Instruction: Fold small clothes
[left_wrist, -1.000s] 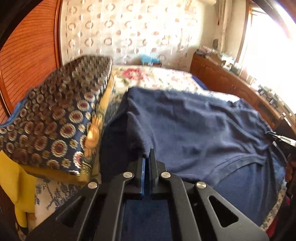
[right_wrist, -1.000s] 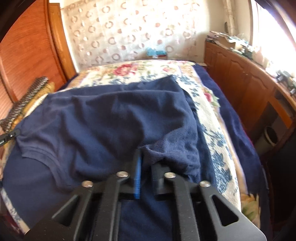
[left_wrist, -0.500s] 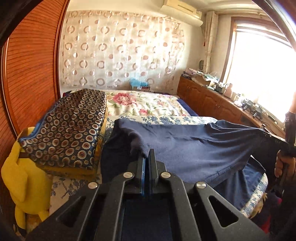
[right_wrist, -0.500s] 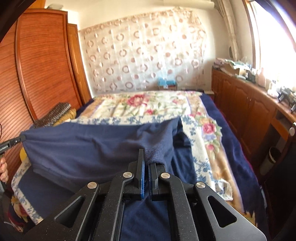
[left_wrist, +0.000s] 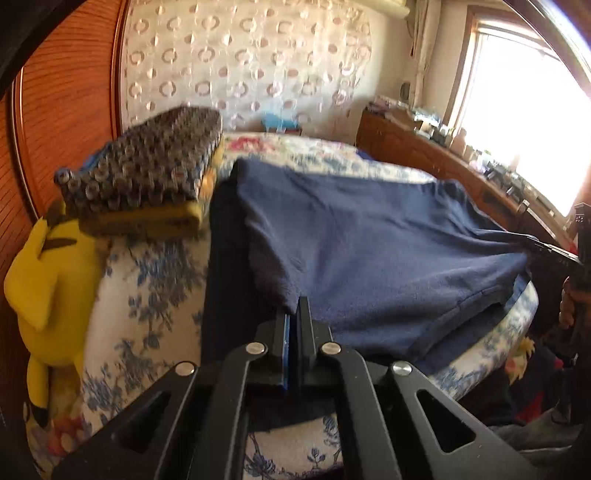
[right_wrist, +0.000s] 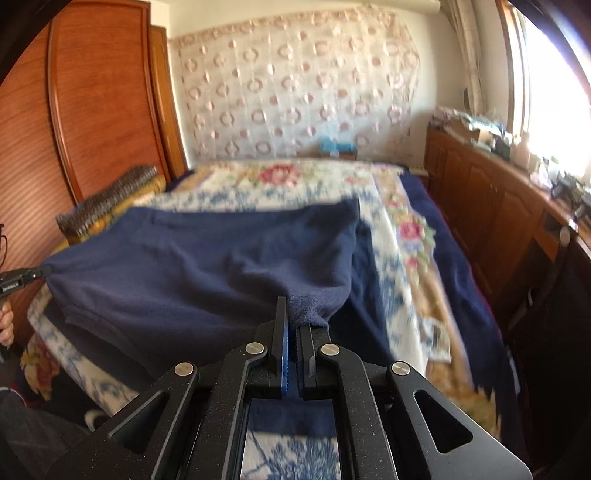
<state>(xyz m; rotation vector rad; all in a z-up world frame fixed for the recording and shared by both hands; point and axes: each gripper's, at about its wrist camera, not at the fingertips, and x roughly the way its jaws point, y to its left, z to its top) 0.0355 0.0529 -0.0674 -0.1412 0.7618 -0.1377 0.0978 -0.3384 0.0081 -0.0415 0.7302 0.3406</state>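
We see the left gripper (left_wrist: 297, 314) with its jaws clenched on one corner of a navy garment (left_wrist: 369, 251), and the right gripper (right_wrist: 291, 317) with its jaws clenched on another corner. The cloth is stretched between them over the near end of the bed (right_wrist: 402, 236), its far part lying on the floral bedspread. What kind of garment it is we cannot tell: its front edge drops behind the gripper frames in both views, and a darker blue layer under it is mostly covered.

Both pictures are blurred, so the bedspread's print smears. The left wrist view alone shows a yellow plush toy (left_wrist: 40, 273) at the bed's left side, cut off at the bottom, and most of the patterned folded pile (left_wrist: 147, 177); from the right wrist we see that pile only edge-on. The right wrist view alone shows the bed's right side and the wooden cabinet (right_wrist: 487, 199) beside it. Each view catches the other gripper at its edge, partly cropped, with fingers of the person's hand.
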